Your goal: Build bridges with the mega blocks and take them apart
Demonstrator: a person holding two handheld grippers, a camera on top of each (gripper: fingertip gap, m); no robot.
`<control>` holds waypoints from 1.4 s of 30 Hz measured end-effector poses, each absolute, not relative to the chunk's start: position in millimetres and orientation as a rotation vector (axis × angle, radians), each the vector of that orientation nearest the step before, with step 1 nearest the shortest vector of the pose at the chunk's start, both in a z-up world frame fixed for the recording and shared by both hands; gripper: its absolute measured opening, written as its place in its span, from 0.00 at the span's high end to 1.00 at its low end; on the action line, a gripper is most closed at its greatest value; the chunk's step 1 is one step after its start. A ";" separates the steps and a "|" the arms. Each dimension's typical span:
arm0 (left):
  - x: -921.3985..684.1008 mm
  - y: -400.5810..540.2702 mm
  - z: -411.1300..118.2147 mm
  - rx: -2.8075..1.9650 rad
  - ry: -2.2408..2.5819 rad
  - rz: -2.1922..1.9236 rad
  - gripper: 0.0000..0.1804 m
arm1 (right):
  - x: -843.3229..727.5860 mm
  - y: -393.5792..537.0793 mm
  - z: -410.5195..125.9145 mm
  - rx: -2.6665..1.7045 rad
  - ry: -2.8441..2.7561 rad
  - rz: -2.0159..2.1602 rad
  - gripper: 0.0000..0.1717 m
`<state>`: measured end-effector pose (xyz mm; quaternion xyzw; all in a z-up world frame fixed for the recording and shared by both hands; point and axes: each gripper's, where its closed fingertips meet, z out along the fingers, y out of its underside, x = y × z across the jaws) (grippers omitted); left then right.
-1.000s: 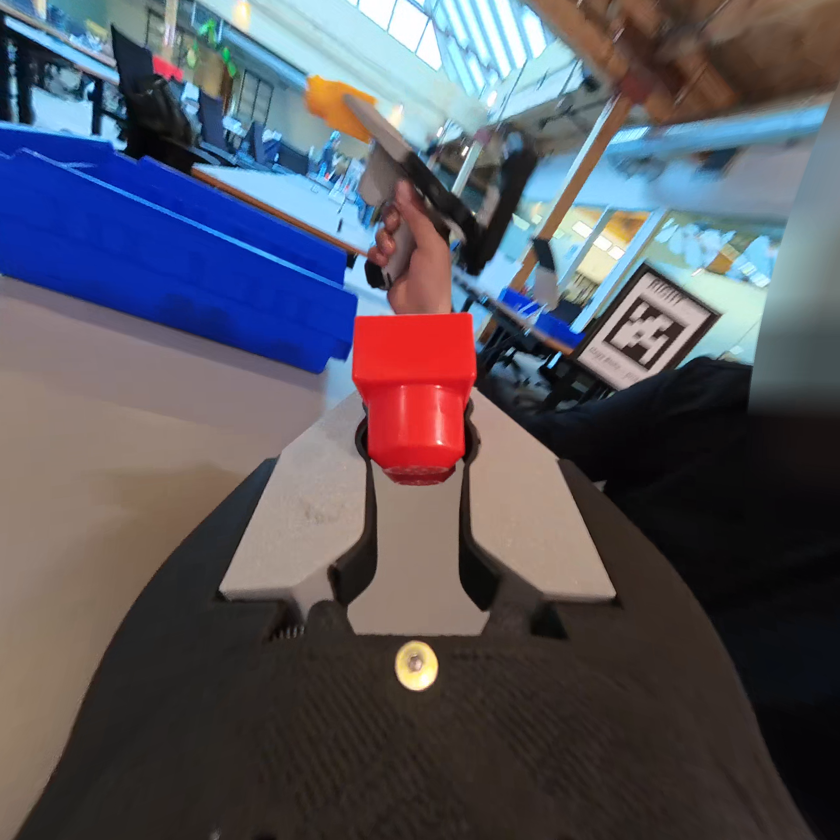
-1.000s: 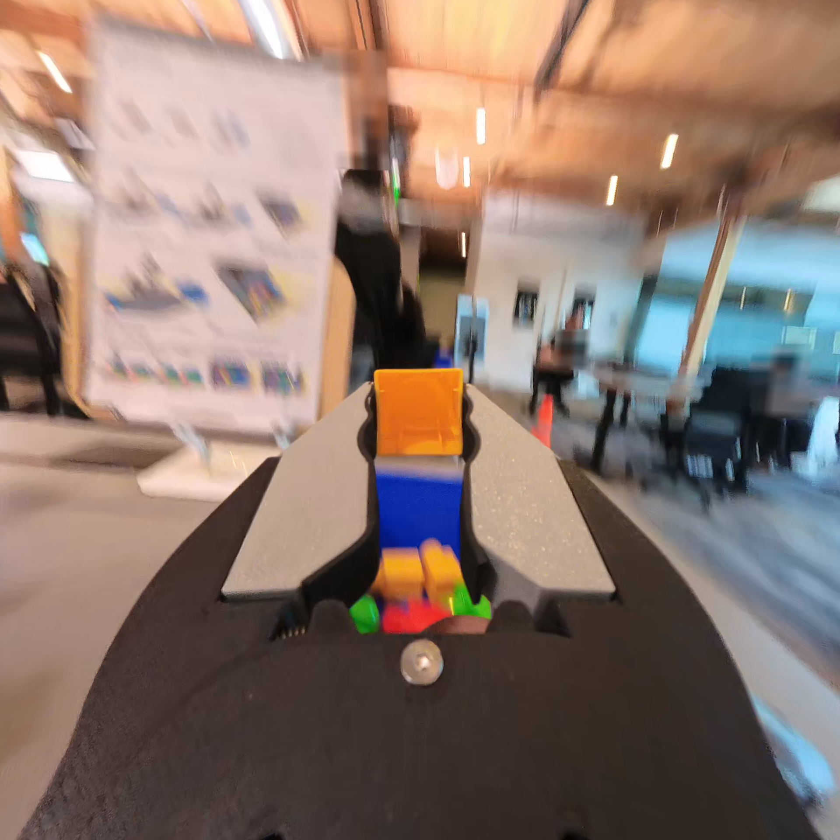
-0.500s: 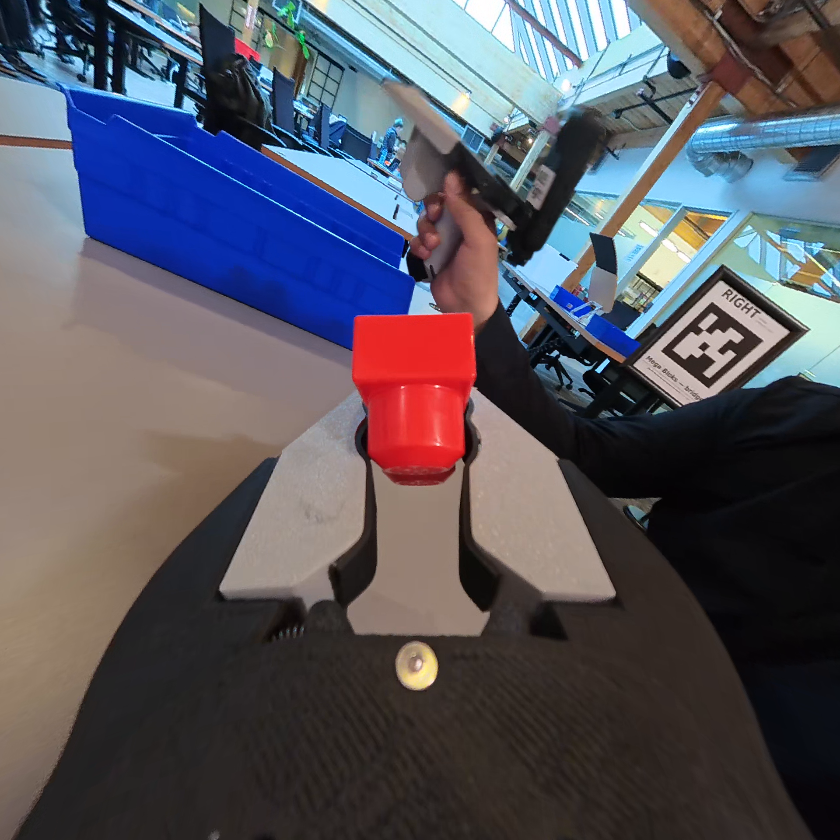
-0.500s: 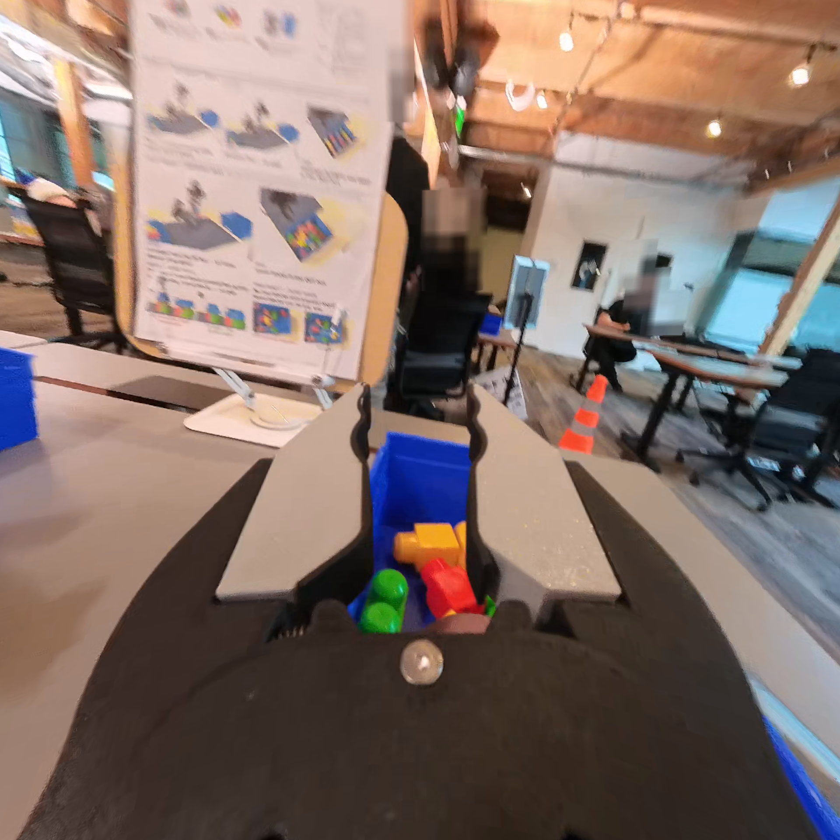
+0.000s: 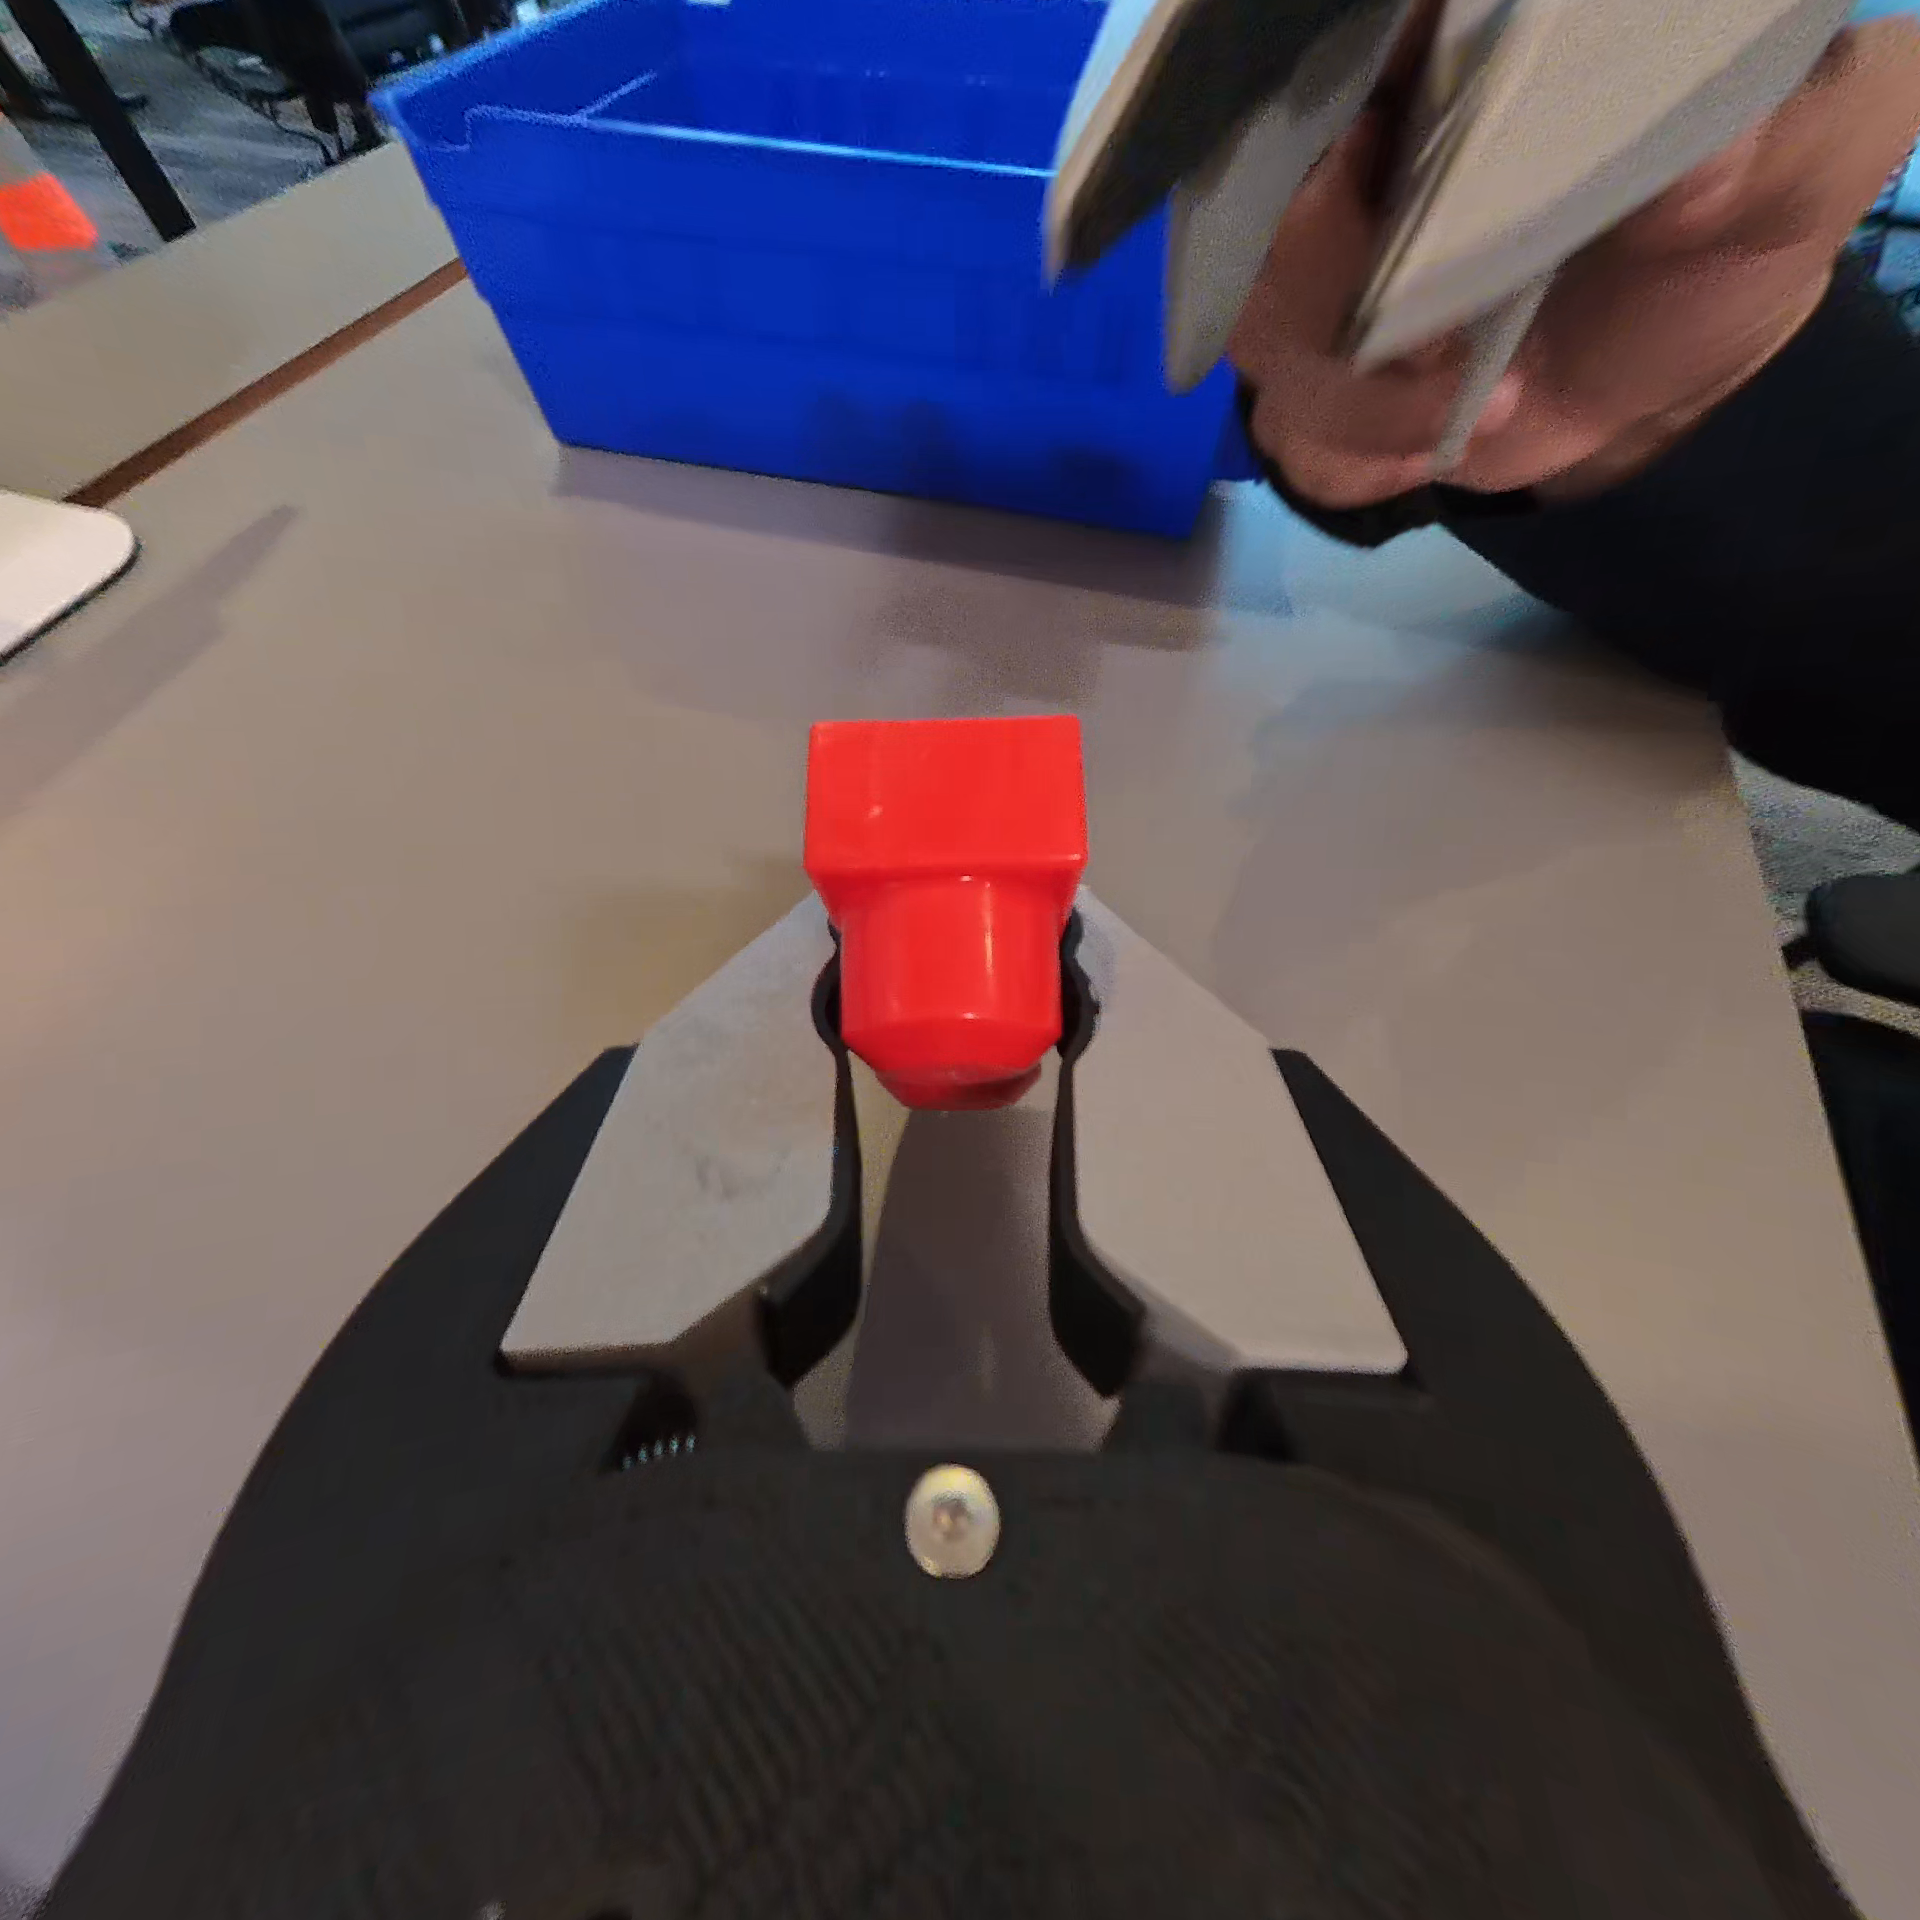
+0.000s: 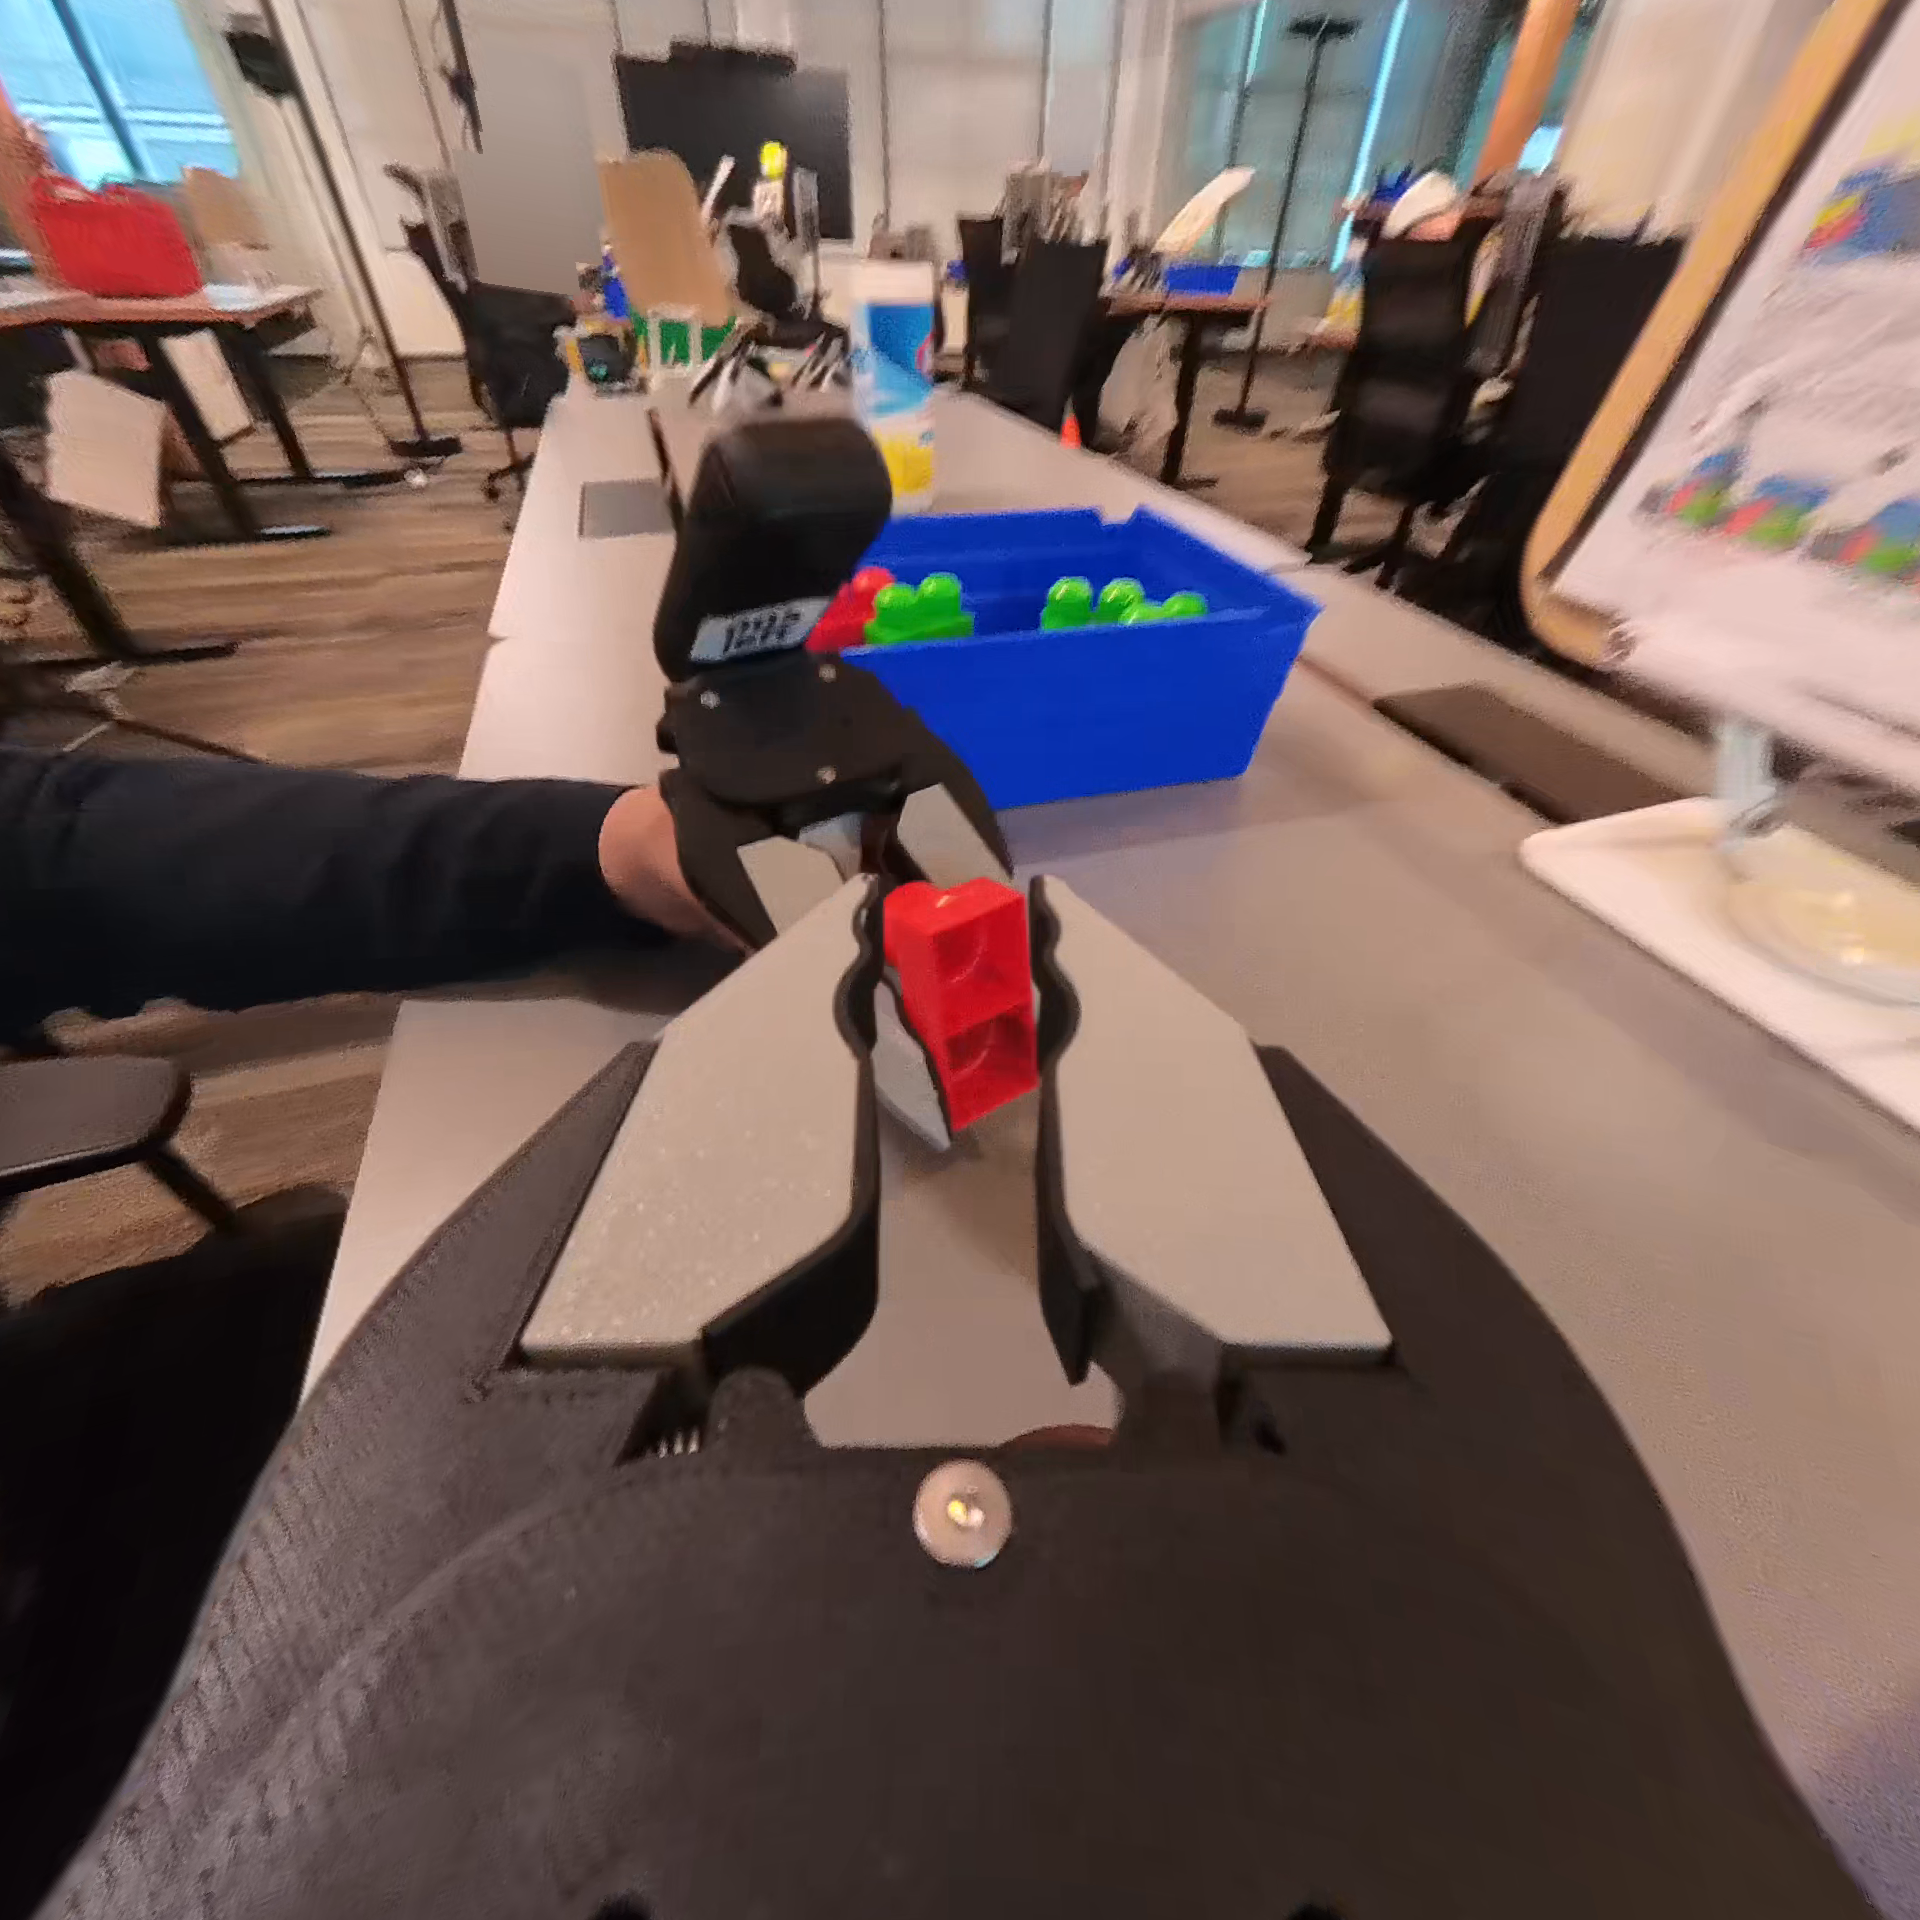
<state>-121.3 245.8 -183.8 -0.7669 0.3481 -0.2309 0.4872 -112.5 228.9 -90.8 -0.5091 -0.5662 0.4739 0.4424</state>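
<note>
Swinging down from the room toward the counter [image 5: 416,831], both views now face it. Left hand-held gripper [image 5: 948,977] clamps a red block [image 5: 945,821] by its stud. Right hand-held gripper [image 6: 948,977], narrow, brackets that block without gripping. Closing off-centre could twist it loose.

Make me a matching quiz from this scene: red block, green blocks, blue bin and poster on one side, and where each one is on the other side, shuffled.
Things:
1. red block
2. green blocks
3. blue bin
4. poster

Places:
A. standing on the table
B. clamped by its stud in the left tool
C. lying in the bin
D. propped on a white stand

Pairs: 1-B, 2-C, 3-A, 4-D
</note>
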 end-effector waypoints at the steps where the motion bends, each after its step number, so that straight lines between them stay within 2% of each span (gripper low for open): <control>1: -119.7 245.0 -182.2 -1.845 0.862 -0.537 0.81 | -117.7 227.0 -100.1 -1.291 -1.433 1.175 0.86; 5: -113.8 240.9 -178.7 -1.808 0.897 -0.519 0.81 | -130.8 208.3 -127.5 -1.351 -1.563 1.258 0.86; 8: -110.4 237.3 -182.0 -1.815 0.920 -0.534 0.81 | -137.0 203.2 -131.9 -1.331 -1.575 1.288 0.98; 11: -109.0 235.9 -184.5 -1.823 0.929 -0.532 0.81 | -136.6 201.4 -133.7 -1.318 -1.597 1.309 0.99; 14: -109.8 240.6 -179.1 -1.831 0.867 -0.585 0.81 | -135.8 209.5 -124.6 -1.279 -1.541 1.257 0.99; 18: -123.4 248.3 -175.4 -1.852 0.762 -0.596 0.83 | -122.2 234.5 -87.0 -1.197 -1.310 1.196 1.00; 26: -139.3 258.7 -177.6 -1.905 0.614 -0.636 0.84 | 3.0 298.7 18.1 -0.907 -0.640 0.437 0.99; 29: -138.2 259.0 -180.8 -1.914 0.630 -0.611 0.84 | 55.8 335.3 22.4 -0.997 -0.462 0.212 1.00; 32: -136.1 258.7 -185.8 -1.930 0.652 -0.593 0.84 | 81.7 388.7 -14.3 -1.287 -0.427 0.149 0.99; 33: -135.6 258.8 -187.4 -1.935 0.658 -0.586 0.84 | 83.5 404.8 -34.2 -1.405 -0.449 0.150 0.99; 34: -135.4 258.9 -188.7 -1.939 0.663 -0.579 0.85 | 85.8 416.2 -49.6 -1.497 -0.453 0.156 0.93; 35: -135.1 259.0 -189.5 -1.942 0.667 -0.572 0.85 | 87.6 422.2 -56.8 -1.544 -0.444 0.169 0.82; 36: -134.7 258.8 -189.9 -1.942 0.673 -0.567 0.85 | 86.4 421.8 -55.4 -1.532 -0.442 0.194 0.79; 42: -139.5 261.4 -191.8 -1.946 0.672 -0.513 0.86 | 61.0 385.7 -19.2 -1.270 -0.492 0.202 0.81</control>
